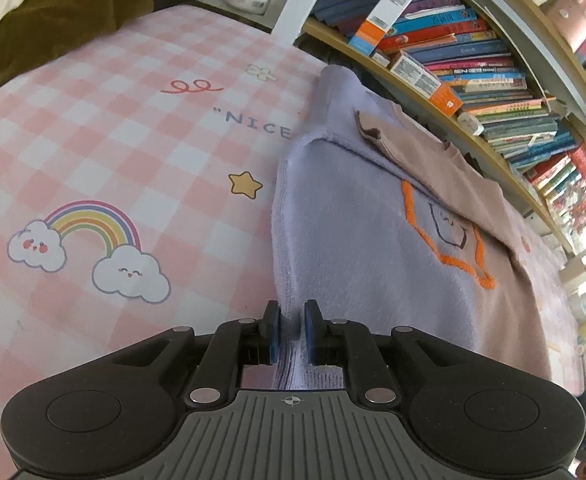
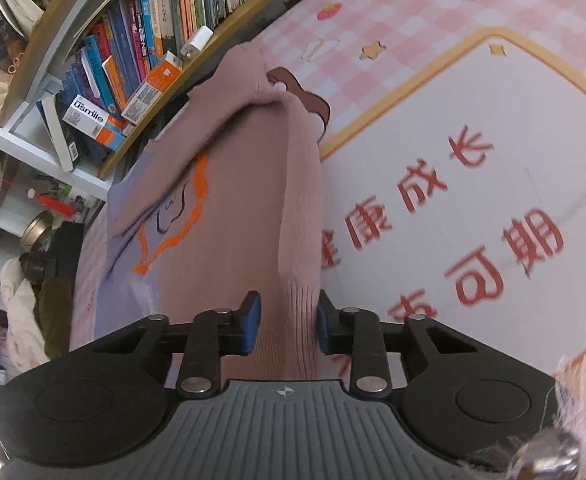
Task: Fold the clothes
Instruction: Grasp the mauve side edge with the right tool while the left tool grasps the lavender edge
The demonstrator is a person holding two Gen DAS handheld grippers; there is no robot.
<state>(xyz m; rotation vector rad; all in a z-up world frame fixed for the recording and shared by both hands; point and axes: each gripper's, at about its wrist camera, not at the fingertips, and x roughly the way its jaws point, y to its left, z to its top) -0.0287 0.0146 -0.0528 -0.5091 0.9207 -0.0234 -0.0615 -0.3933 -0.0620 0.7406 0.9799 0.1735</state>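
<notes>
The left gripper (image 1: 291, 332) pinches the ribbed lavender hem edge of a sweater (image 1: 357, 216), its blue pads (image 1: 273, 336) nearly together with the fabric bunched between them. Ahead of this gripper the sweater lies spread on a pink checked mat (image 1: 133, 128); the lavender panel runs forward, and the dusty-pink part with an orange stitched outline (image 1: 445, 256) lies ahead and to its right. To the left of the gripper the mat shows a printed rainbow with two clouds (image 1: 89, 248), then a yellow star (image 1: 245, 185) further ahead. Beyond the sweater, to the right, a shelf of stacked books (image 1: 473, 64) curves away.

The right gripper (image 2: 285, 326) closes on a ribbed pink cuff and sleeve (image 2: 297, 200), which stretches ahead from between its fingers toward the sweater body. To the right of this gripper the mat carries red Chinese characters (image 2: 473, 240).
</notes>
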